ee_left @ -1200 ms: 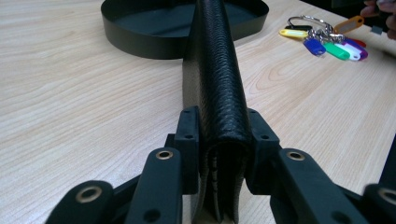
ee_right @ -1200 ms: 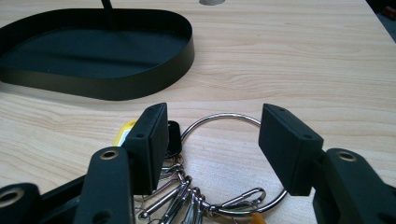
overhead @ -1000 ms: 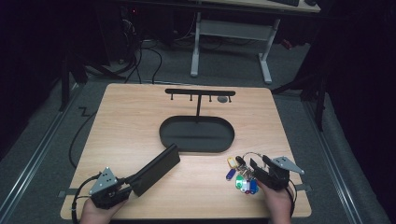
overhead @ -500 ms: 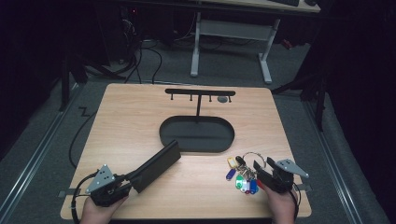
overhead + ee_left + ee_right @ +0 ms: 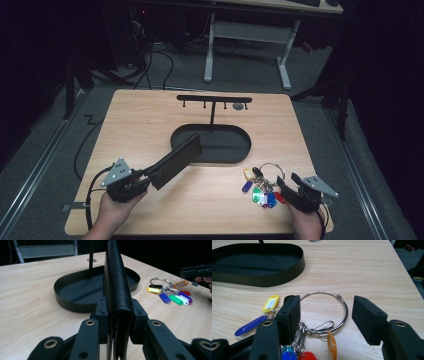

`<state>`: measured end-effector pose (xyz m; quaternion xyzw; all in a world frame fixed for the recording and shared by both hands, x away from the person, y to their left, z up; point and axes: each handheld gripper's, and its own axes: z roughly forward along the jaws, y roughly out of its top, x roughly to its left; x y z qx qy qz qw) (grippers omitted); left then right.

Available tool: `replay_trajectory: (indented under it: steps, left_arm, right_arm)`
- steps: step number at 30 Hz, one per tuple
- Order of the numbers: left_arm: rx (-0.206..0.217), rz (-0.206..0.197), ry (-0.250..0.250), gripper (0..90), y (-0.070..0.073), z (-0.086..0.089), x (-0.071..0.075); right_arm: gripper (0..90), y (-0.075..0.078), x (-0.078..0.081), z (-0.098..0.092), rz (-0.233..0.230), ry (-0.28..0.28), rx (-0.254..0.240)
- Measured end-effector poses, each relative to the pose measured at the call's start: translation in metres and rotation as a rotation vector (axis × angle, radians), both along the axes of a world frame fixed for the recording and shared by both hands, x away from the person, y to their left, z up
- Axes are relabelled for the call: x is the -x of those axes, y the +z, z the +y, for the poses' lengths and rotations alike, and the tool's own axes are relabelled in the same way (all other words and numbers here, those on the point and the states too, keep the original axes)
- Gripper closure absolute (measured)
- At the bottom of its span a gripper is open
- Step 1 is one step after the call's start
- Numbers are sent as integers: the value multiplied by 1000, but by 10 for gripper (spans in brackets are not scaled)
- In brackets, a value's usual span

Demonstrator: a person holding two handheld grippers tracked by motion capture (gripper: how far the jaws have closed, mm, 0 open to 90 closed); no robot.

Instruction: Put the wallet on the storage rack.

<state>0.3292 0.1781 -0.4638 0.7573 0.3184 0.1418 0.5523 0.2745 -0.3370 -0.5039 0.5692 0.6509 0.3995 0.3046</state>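
Lying on a wooden table [image 5: 150, 125], item by item:

Tray [image 5: 235, 150]: black, oval, shallow, near the table's middle. A thin post rises from it to a crossbar [image 5: 214, 98] with small pegs beneath.

Wallet [image 5: 175, 160]: black, grained leather, closed. Held on edge by the left gripper [image 5: 142, 179], jaws clamped on its near end. In the high view it slants up and away from the gripper, its far end over the tray's near-left rim; whether it touches the rim cannot be told. In the left gripper view the wallet [image 5: 117, 290] stands upright between the jaw pads [image 5: 102, 315], with the tray [image 5: 72, 302] behind it.

Keys [image 5: 262, 187]: a bunch on a large metal ring [image 5: 342, 312], with plastic tags in yellow, blue, green, red and orange. It lies flat on the table near the front right, just in front of the tray.

Right gripper [image 5: 287, 187]: low at the front right, jaws wide apart, gripping nothing. In the right gripper view the ring lies between the jaws, the left pad [image 5: 290, 315] sitting over the ring's left side and the right pad clear of it.

Hands: left hand [image 5: 112, 212] and right hand [image 5: 306, 225] enter from the bottom edge, each holding its gripper.
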Motion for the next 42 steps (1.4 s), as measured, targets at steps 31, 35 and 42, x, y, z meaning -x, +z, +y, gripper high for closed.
replay_trajectory:
  steps: [31, 35, 42]
  left_arm:
    - [-57, 20, -104, 736, -11, -109, -93]
    - [-56, 24, -117, 736, -12, -117, -98]
    - [-35, 51, -136, 732, -16, -124, -99]
  right_arm:
    - [404, -1, 0, 0, 5, 3, -21]
    - [404, -2, -1, 1, 9, 5, -23]
    - [404, -2, -1, -1, 8, 8, -25]
